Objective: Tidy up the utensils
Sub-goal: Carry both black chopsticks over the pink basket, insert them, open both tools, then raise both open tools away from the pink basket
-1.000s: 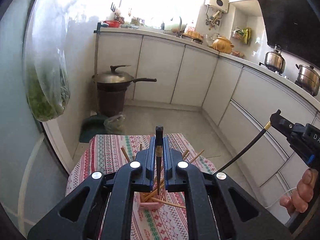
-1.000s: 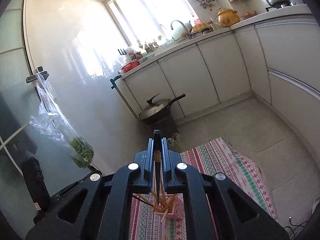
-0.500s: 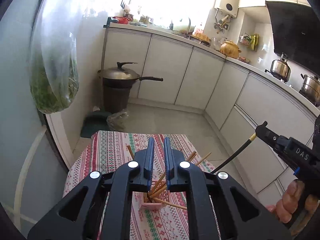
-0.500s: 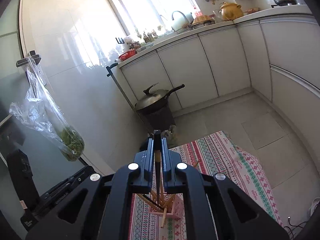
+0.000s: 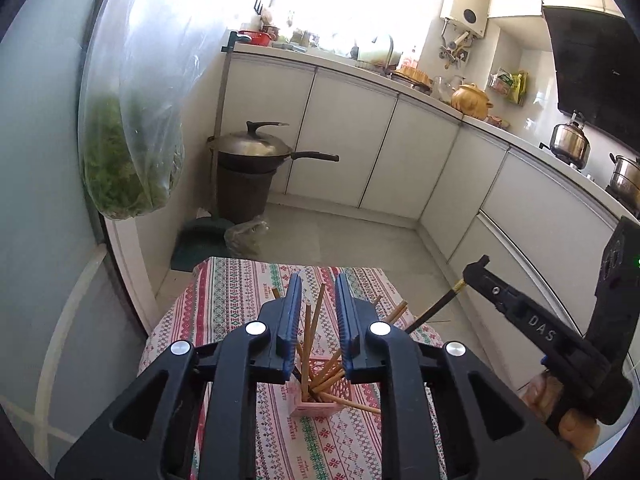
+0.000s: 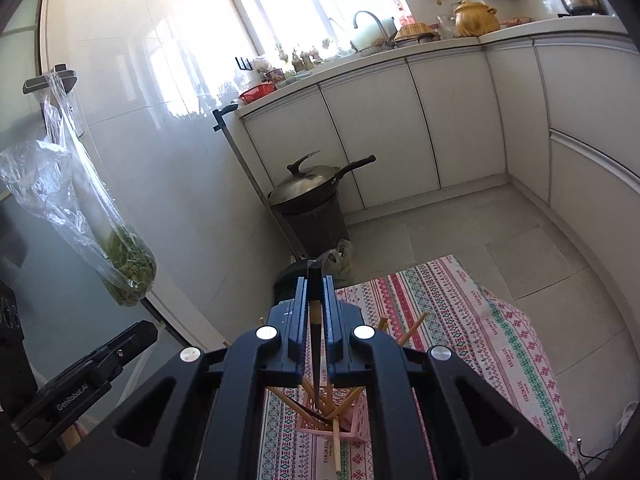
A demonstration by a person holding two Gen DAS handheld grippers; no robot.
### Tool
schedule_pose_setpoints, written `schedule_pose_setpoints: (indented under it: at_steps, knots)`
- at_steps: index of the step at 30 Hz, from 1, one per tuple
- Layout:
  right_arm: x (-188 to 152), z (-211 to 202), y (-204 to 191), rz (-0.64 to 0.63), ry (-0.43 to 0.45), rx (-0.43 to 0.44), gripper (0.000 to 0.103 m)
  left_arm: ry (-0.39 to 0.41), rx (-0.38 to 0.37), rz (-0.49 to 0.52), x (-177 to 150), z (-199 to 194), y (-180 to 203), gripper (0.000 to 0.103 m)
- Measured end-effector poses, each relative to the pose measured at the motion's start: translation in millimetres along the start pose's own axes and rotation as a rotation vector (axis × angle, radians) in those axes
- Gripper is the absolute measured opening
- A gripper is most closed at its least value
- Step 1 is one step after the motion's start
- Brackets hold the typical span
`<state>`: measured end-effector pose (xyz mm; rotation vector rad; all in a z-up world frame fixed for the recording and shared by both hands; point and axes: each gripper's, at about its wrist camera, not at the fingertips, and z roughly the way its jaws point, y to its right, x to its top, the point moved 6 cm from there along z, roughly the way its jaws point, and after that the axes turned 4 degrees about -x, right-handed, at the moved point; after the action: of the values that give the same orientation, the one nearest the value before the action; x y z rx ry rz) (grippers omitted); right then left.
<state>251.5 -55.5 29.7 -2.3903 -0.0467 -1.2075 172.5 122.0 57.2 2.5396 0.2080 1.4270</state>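
A pink slotted holder (image 5: 316, 404) stands on a patterned tablecloth (image 5: 236, 300) with several wooden chopsticks (image 5: 308, 340) leaning in it. My left gripper (image 5: 318, 304) hangs above it, open and empty. My right gripper (image 6: 316, 300) is shut on a black chopstick (image 6: 315, 352) whose tip points down into the holder (image 6: 352, 428). The right gripper and its black chopstick (image 5: 436, 308) also show at the right of the left wrist view.
A lidded wok (image 5: 256, 148) sits on a dark bin by white cabinets (image 5: 348, 136). A plastic bag of greens (image 5: 128, 168) hangs at the left. Pots (image 5: 570, 144) stand on the counter. Tiled floor lies beyond the small table.
My left gripper let go of its black chopstick and opened. Both grippers have shifted a little above the holder; the right still grips its chopstick.
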Motion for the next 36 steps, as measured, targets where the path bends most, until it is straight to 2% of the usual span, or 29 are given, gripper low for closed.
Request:
schedule_pose_setpoints:
  at_steps: [5, 11, 18, 20, 22, 26, 29, 32, 36]
  knots:
    - [-19, 24, -5, -0.015, -0.046, 0.023, 0.011, -0.006, 0.008, -0.002, -4, -1, -2, 0.017]
    - [-11, -5, -10, -0.086, 0.006, -0.026, 0.011, 0.021, 0.010, 0.035, -6, -8, 12, 0.017]
    - [-16, -32, -6, -0.157, 0.032, -0.095, 0.011, 0.041, 0.029, 0.101, -16, -14, 37, 0.031]
    - [-19, -39, -3, -0.173, 0.035, -0.104, 0.017, 0.047, 0.033, 0.111, -18, -14, 42, 0.037]
    - [-22, -45, -3, -0.187, 0.046, -0.114, 0.031, 0.052, 0.040, 0.124, -20, -14, 46, 0.044]
    - [-23, -54, 3, -0.192, 0.059, -0.139, 0.033, 0.051, 0.043, 0.137, -24, -14, 51, 0.046]
    - [-22, -58, 11, -0.173, 0.059, -0.154, 0.039, 0.060, 0.050, 0.143, -25, -15, 52, 0.053]
    - [-21, -60, 17, -0.164, 0.063, -0.173, 0.046, 0.071, 0.058, 0.146, -26, -15, 54, 0.061]
    - [-22, -63, 25, -0.139, 0.068, -0.197, 0.060, 0.073, 0.066, 0.144, -28, -15, 56, 0.069]
